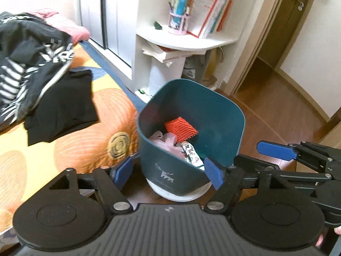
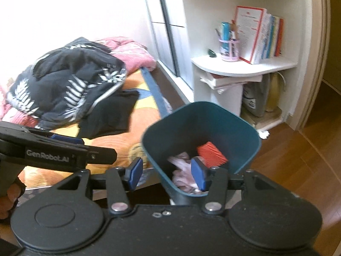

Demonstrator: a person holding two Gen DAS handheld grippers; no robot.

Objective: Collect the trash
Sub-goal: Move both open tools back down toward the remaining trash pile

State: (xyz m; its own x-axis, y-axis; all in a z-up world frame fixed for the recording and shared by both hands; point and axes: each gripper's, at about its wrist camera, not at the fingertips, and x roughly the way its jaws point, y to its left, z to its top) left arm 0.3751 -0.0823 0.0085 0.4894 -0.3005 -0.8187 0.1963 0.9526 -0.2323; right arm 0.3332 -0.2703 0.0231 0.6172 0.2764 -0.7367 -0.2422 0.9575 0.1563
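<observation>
A dark teal trash bin [image 1: 213,115] stands on the wood floor beside the bed; it also shows in the right wrist view [image 2: 213,125]. Inside lie an orange ridged piece [image 1: 180,128], pink crumpled trash [image 1: 164,140] and a patterned wrapper [image 1: 191,153]. My left gripper [image 1: 168,172] is open and empty, its fingers straddling the bin's near wall. My right gripper [image 2: 167,173] is open and empty just above the bin's near rim; the pink trash [image 2: 183,166] lies blurred between its pads. The right gripper's blue finger [image 1: 275,150] shows at the right of the left view.
An orange-patterned bed [image 1: 74,140] carries dark leaf-print clothes [image 1: 27,64] and a pink blanket [image 2: 132,53]. A white shelf [image 1: 185,38] holds books and a pen cup. A doorway [image 1: 283,49] opens at the right.
</observation>
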